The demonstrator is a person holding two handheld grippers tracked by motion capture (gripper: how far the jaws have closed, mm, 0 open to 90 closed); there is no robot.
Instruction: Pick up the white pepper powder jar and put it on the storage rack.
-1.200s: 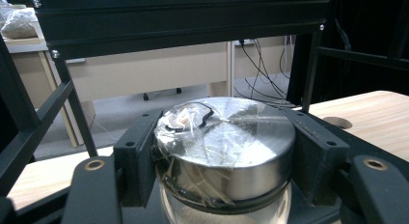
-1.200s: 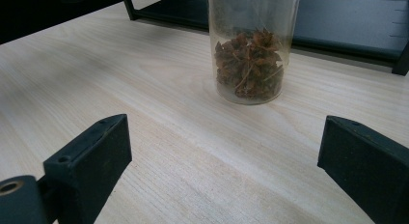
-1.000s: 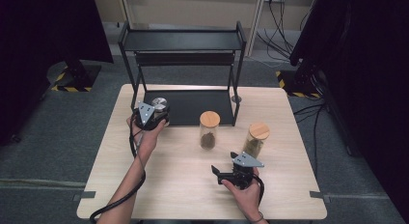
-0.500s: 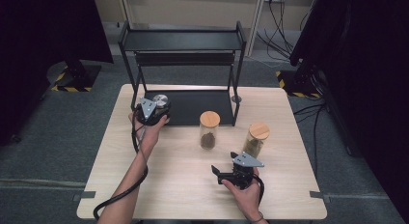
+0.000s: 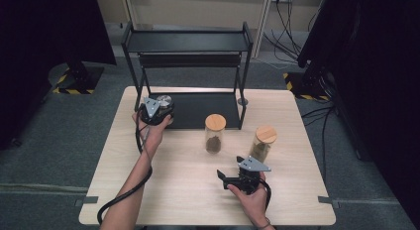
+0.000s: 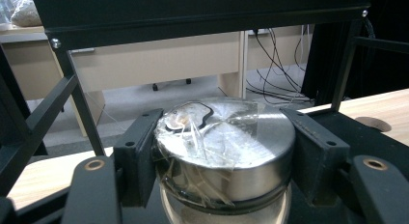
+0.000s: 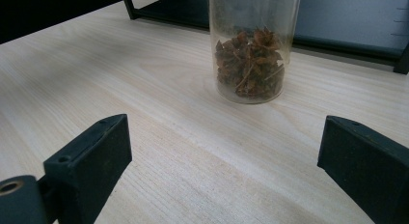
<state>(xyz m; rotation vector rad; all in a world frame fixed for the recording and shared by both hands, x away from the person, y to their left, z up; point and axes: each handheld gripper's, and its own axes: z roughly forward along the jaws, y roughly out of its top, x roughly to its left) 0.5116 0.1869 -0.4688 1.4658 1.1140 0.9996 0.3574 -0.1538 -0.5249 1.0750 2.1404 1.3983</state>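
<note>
Left gripper view: our left tongs (image 6: 224, 159) clamp the steel-lidded jar (image 6: 226, 151); right tongs (image 7: 226, 171) wide, idle. Next, probably lift onto rack (image 5: 185, 41).

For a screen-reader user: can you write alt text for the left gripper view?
The left gripper has its two black jaws closed against the sides of a jar's round metal lid, which has crinkled clear film over its top. The jar stands on the bottom shelf of a black metal rack, on a wooden table.
</note>
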